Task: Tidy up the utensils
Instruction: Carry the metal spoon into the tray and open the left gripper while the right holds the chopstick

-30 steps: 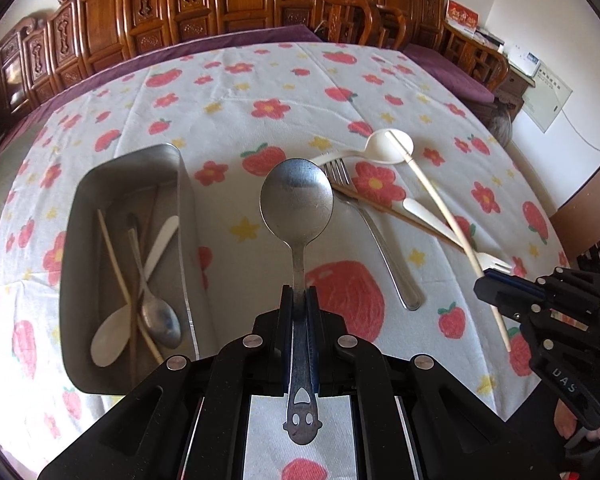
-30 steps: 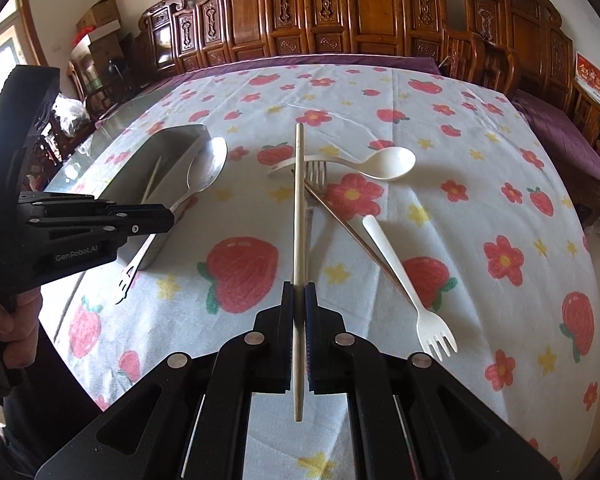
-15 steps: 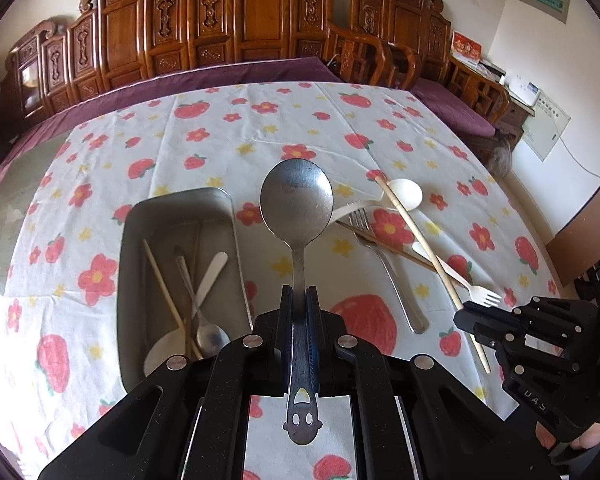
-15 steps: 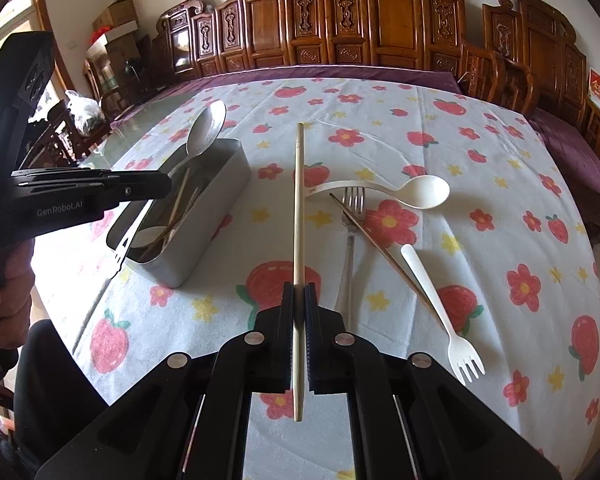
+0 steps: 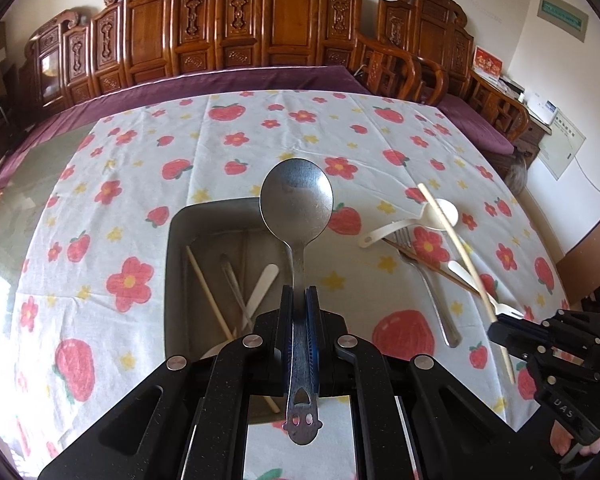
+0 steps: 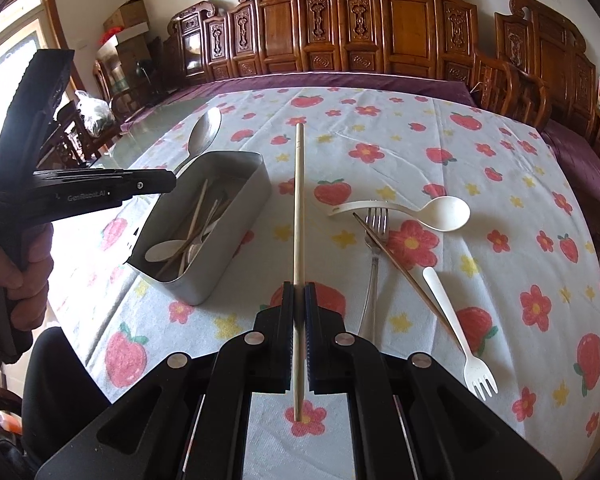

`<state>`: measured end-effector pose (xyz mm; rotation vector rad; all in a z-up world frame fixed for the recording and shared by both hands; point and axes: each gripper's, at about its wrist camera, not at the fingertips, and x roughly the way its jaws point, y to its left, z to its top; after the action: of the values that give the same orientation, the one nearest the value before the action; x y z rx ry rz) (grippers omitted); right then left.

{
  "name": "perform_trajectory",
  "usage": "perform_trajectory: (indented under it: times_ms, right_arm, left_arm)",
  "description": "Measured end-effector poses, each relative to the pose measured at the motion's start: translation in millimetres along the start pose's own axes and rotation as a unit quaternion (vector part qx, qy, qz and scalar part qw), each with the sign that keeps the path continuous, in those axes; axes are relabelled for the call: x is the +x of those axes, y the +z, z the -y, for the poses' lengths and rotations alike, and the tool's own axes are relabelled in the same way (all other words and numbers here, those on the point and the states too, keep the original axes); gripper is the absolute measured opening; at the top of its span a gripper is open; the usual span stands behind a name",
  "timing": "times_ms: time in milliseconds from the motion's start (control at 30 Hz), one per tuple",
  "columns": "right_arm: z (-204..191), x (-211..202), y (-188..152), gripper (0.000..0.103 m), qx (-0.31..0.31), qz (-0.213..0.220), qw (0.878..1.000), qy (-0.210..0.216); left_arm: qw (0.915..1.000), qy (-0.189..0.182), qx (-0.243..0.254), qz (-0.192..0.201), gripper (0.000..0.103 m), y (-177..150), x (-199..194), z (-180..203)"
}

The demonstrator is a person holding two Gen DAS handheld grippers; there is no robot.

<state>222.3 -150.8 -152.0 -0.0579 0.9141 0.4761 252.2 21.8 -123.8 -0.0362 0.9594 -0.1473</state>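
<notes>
My left gripper [image 5: 300, 292] is shut on a steel spoon [image 5: 297, 200] by its handle and holds it up over the near right side of the steel tray [image 5: 180, 224]. The spoon [image 6: 206, 130] and the tray [image 6: 252, 184] also show in the right wrist view. The tray holds a cream spoon, a steel spoon and chopsticks [image 6: 196, 220]. My right gripper [image 6: 299, 292] is shut on a pale chopstick [image 6: 299, 200], held above the cloth to the right of the tray.
On the flowered tablecloth right of the tray lie a cream spoon [image 6: 444, 212], a steel fork [image 6: 374, 240], a brown chopstick [image 6: 400, 268] and a cream fork [image 6: 456, 320]. Carved wooden chairs [image 6: 340, 28] line the far side. The table edge is near on the left.
My left gripper has carried the steel spoon left until it is over the tray. My right gripper has risen and drawn back with the pale chopstick.
</notes>
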Motion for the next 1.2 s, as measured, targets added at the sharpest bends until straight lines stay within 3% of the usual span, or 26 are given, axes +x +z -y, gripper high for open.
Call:
perform_trajectory:
  times_ms: [467, 767, 1000, 1200]
  right_arm:
    - [-6.8, 7.1, 4.5, 0.006, -0.006, -0.008, 1.000, 0.004]
    - [-9.4, 11.9, 4.5, 0.006, -0.008, -0.014, 1.000, 0.005]
    - [-11.0, 13.3, 3.1, 0.006, -0.009, -0.018, 1.000, 0.003]
    - [-16.9, 12.5, 3.9, 0.006, -0.013, -0.016, 1.000, 0.004]
  left_arm:
    - [0.9980, 0.032, -0.024, -0.048, 0.006, -12.7, 53.8, -44.9]
    - [0.9958, 0.042, -0.023, -0.077, 0.006, -22.0, 81.6, -49.6]
    - [0.9951, 0.040, -0.030, -0.086, 0.006, -22.5, 86.0, -51.4]
    - [0.9964, 0.038, -0.029, -0.069, 0.006, -21.8, 67.6, -52.1]
